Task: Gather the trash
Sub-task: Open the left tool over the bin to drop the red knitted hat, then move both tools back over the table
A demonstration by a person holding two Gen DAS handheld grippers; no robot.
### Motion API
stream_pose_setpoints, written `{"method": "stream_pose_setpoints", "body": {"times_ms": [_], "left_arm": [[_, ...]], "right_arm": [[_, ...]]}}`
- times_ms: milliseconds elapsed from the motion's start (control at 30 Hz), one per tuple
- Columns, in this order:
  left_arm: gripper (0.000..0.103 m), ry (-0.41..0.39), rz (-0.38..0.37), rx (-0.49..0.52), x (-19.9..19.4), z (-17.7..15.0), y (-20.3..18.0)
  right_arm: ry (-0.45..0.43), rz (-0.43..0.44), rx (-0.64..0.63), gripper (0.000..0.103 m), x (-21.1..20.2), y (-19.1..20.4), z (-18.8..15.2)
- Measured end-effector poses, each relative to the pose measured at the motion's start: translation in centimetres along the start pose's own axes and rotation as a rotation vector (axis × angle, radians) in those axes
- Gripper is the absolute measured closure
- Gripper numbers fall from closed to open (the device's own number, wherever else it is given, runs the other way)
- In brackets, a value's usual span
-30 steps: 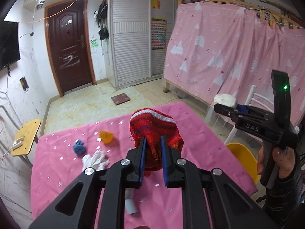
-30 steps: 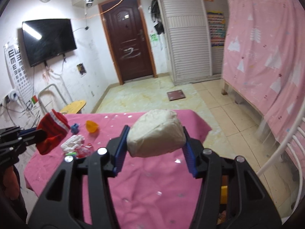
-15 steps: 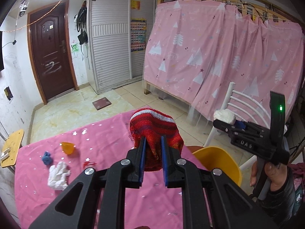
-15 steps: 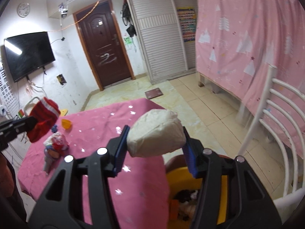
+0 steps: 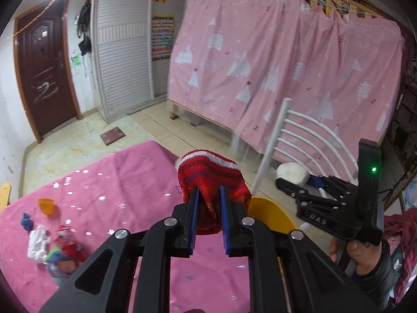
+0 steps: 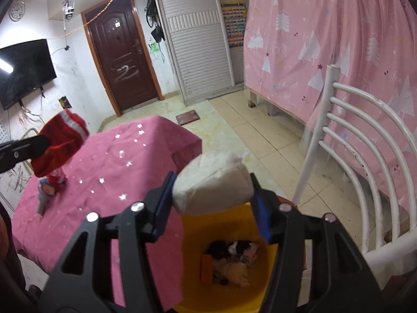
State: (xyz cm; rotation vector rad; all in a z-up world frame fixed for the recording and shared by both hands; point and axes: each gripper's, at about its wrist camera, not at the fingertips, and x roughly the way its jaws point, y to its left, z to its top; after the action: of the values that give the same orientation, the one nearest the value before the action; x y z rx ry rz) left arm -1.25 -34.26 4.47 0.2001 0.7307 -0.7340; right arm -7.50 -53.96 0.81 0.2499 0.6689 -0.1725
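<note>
Directly above the yellow bin [image 6: 250, 284], a white wad [image 6: 212, 185], perhaps crumpled paper, is seen between the right gripper [image 6: 212, 210], whose jaws have just been opening and seem clear of it. A red striped knit piece [image 5: 212, 182] is clamped by the left gripper [image 5: 208, 221] over the pink-clothed table [image 5: 125, 180].

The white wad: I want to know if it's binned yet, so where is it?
In the right wrist view the white wad sits between the right gripper's just-opening jaws, directly above the yellow bin, beside the pink table.
</note>
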Motion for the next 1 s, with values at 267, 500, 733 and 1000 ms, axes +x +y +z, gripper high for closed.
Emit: {"method": "stream_pose_setpoints", "body": {"times_ms": [267,500,733,1000], "left_arm": [[0.095,0.055,-0.055,0.031,2.5,-0.3,-3.7],[0.092,0.099,-0.102,0.037,4.2,-0.5,-5.7],[0.091,0.125,-0.110,0.041,4.9,-0.7,-6.5],[0.091,0.107,-0.108,0.012,3.7,-0.4,-4.6]], "right_arm": [[-0.020,-0.018,0.038,0.030,-0.4,-2.0,-0.6],[-0.062,-0.037,0.118,0.030,-1.5,-5.4,-0.5],[-0.052,-0.016,0.125,0.030,-1.1,-5.7,-0.5],[-0.043,0.001,0.080,0.030,-0.8,-3.4,-0.1]]}}
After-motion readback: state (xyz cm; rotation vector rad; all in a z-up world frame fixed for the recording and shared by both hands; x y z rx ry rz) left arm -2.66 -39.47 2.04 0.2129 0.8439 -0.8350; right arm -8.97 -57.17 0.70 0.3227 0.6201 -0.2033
